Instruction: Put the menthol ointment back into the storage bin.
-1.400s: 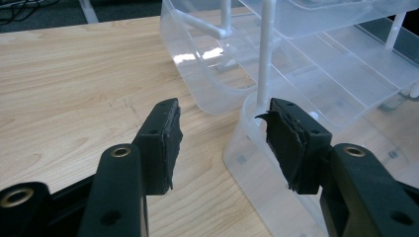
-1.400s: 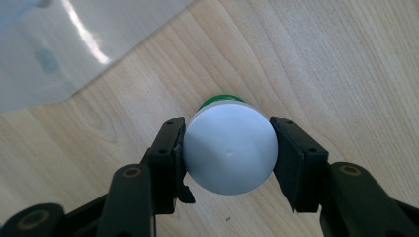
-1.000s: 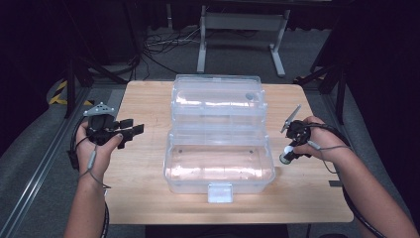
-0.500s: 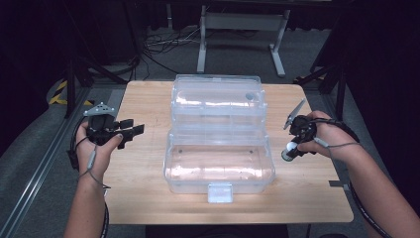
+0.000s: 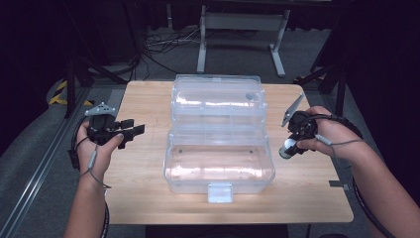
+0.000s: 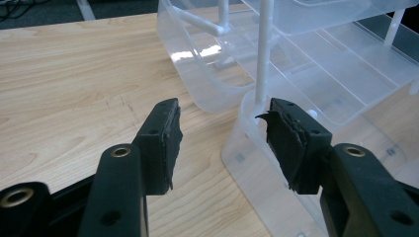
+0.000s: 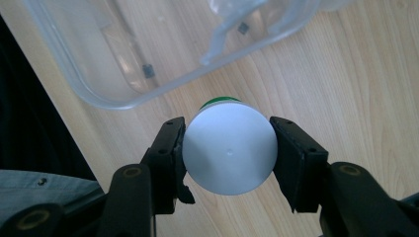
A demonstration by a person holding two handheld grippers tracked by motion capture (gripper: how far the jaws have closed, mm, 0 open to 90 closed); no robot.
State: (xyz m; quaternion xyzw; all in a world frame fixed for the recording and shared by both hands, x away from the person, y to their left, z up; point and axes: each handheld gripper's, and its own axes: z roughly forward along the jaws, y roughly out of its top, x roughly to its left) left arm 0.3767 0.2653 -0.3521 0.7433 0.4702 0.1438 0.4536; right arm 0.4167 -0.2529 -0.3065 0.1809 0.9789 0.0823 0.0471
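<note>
Right gripper (image 7: 227, 153): your jaws clamp a white-bottomed bottle (image 7: 228, 154) with a green far end.
Left gripper (image 6: 222, 138): your jaws stand apart, holding nothing.
Clear plastic toolbox (image 5: 218, 144): open on the wooden table (image 5: 148, 99), between your grippers, just ahead of each.

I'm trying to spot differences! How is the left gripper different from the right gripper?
The right gripper is shut on a white-capped bottle; the left gripper is open and holds nothing. The left one points level at the clear plastic box; the right one points down at the table. Both have two black jaws.
</note>
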